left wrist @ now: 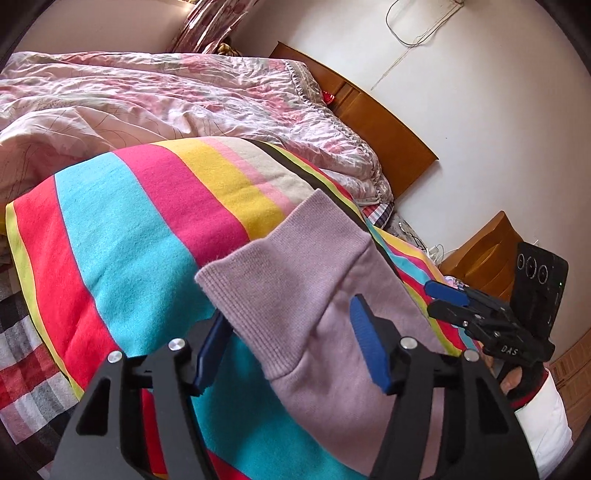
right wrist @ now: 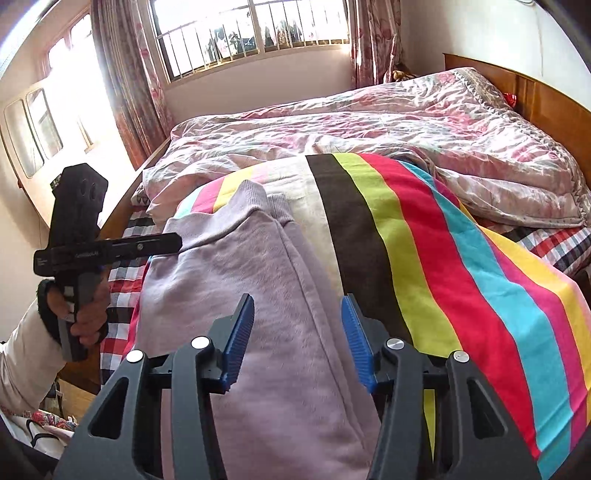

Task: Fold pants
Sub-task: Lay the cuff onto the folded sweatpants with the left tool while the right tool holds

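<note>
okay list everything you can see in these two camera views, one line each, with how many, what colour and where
pants: one pair, pale lilac, laid along the striped blanket, ribbed cuffs at the far end
striped blanket: one, bright multicolour bands, spread on the near part of the bed
quilt: one, pink floral, rumpled across the far part of the bed
checked sheet: one, red, white and black, showing under the blanket
headboard: one, brown wood, against the white wall
window: one, barred, behind the bed
curtains: pink patterned, at both sides of the window
left tool: one, black with blue pads, open, straddling a pant leg
right tool: one, black with blue pads, open over the pants
</note>
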Demonstrator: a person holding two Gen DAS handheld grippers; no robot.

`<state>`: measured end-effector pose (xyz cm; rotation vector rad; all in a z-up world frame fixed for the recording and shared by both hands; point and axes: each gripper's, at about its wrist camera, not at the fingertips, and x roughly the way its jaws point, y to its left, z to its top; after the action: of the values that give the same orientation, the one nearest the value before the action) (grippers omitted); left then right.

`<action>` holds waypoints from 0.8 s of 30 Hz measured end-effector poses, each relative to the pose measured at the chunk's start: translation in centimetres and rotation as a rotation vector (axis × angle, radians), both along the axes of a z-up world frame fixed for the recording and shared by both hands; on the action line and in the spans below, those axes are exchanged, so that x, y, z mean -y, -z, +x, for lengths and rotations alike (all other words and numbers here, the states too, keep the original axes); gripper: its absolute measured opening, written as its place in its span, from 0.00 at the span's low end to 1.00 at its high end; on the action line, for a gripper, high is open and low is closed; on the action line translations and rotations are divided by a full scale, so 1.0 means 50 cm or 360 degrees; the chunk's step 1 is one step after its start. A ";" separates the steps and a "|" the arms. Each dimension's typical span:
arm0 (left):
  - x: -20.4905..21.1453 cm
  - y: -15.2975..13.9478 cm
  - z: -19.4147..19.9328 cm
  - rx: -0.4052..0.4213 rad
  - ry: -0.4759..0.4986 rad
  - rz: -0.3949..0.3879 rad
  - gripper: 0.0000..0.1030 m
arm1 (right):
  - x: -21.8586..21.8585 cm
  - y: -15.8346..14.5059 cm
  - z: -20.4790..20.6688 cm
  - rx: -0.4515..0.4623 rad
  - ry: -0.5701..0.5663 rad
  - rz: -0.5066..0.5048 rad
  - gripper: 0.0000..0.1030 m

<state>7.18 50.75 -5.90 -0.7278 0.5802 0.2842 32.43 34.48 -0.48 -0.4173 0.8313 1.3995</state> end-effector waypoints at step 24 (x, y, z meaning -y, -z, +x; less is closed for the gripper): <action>-0.014 -0.005 0.026 -0.0099 -0.0106 0.0133 0.24 | -0.032 0.040 0.021 0.0076 0.0081 -0.0007 0.19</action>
<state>8.46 51.45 -5.67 -0.6598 0.6004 0.3921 33.50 36.08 -2.45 -0.4285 0.8011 1.3359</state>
